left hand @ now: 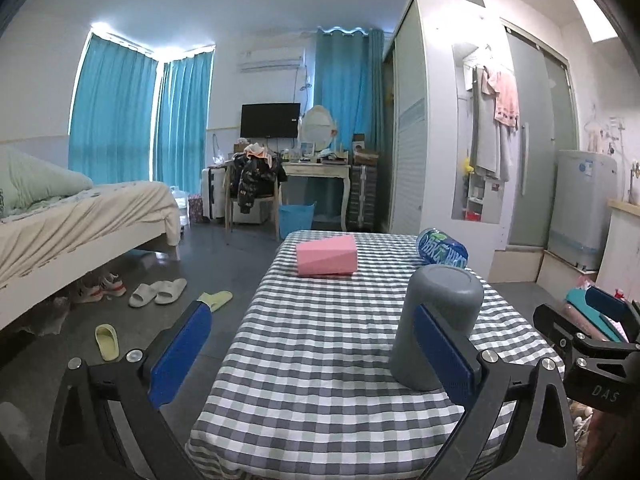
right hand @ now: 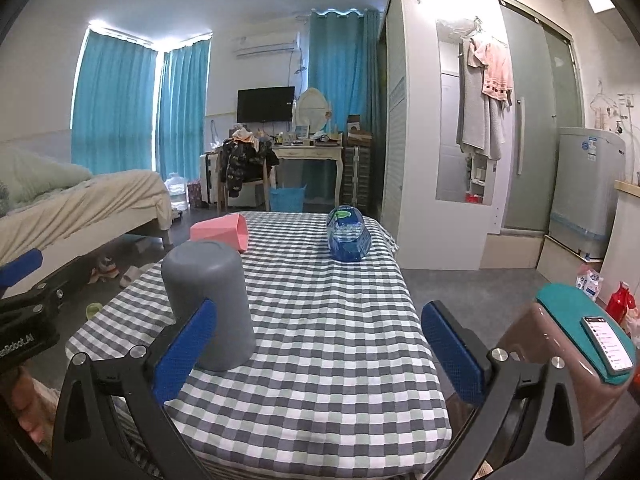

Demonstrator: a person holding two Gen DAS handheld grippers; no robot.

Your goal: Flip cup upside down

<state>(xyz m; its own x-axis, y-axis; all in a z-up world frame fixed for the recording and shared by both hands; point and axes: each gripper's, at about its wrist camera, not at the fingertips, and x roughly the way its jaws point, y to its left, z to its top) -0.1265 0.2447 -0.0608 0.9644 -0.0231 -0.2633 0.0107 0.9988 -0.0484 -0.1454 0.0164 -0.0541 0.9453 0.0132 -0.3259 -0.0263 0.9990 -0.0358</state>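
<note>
Cup (left hand: 438,324) stands inverted mid-table; left gripper (left hand: 316,356), right gripper (right hand: 320,356) wide apart.

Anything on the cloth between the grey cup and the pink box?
Nothing. In the right wrist view only bare checked cloth runs from the cup to the pink box; the bottle lies off to the side. The left wrist view agrees.

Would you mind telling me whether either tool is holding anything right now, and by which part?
Nothing is held: both the left tool and right tool are open, beside the gray cup.
</note>
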